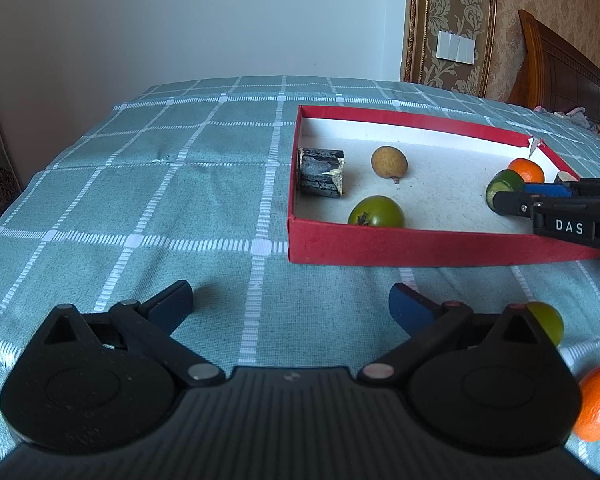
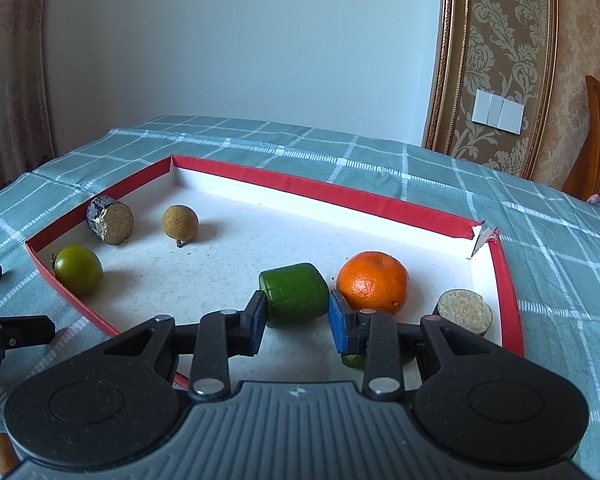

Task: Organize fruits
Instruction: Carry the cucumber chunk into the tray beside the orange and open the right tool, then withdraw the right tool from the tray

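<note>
The right gripper (image 2: 296, 326) has its jaws closed on a green cucumber chunk (image 2: 294, 294) inside the red box (image 2: 512, 280), with an orange (image 2: 373, 282) at its 3 o'clock. Released carelessly, the chunk may roll and knock that orange. The left gripper (image 1: 290, 306), jaws wide and empty, hovers over the teal checked cloth (image 1: 148, 184) covering the table; a plain wall stands at 12 o'clock.

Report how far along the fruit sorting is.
Done: green tomato, longan, orange and two dark cut pieces lie in the red box. In hand: right gripper holds a cucumber chunk over the box. Left: an orange and green fruit outside.
</note>
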### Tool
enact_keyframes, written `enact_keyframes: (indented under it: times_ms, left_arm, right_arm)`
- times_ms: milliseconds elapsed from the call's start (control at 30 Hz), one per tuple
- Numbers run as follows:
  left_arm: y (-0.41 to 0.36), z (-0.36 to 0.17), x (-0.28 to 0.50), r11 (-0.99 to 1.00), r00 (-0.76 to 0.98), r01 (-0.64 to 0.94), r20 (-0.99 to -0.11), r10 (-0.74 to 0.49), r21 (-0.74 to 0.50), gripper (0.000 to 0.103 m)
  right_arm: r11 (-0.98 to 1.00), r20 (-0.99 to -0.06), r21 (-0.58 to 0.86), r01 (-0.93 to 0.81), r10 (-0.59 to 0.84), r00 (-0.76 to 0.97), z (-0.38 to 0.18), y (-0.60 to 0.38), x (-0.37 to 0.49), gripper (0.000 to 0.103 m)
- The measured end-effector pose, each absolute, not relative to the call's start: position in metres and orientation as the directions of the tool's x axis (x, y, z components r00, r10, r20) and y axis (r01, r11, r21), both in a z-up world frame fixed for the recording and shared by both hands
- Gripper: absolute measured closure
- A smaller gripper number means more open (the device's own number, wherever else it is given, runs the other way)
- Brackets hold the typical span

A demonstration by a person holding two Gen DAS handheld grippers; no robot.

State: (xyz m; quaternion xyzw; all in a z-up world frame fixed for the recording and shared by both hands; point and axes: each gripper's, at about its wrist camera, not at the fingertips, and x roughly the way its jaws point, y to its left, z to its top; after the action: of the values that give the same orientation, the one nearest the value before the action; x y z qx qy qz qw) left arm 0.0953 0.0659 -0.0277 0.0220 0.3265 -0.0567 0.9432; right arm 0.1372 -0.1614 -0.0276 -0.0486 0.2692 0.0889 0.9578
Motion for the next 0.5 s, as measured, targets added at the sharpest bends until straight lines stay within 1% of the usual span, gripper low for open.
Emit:
enact_keyframes:
  times_ms: [133, 333, 500]
  left_arm:
    - [0.066, -0.028, 0.095, 0.993, 0.78, 0.121, -0.618, -0.093, 0.004, 0.0]
    - [0.066, -0.028, 0.095, 0.993, 0.78, 0.121, -0.619, -0.093, 0.004, 0.0]
    - [0.066, -0.028, 0.095, 0.993, 0.78, 0.121, -0.619, -0.093, 0.004, 0.0]
  right_arm:
    - [0.981, -0.524, -0.025, -0.191, 0.149, 0.839, -0.027, -0.165, 0.135, 0.071]
    - [0.982, -0.523, -0.039, -0.186, 0.138, 0.841, -0.028, -0.165, 0.128, 0.069]
    - [0.983, -0.507, -0.026, -0.182, 0.144, 0.849, -0.025, -0.168, 0.119, 0.068]
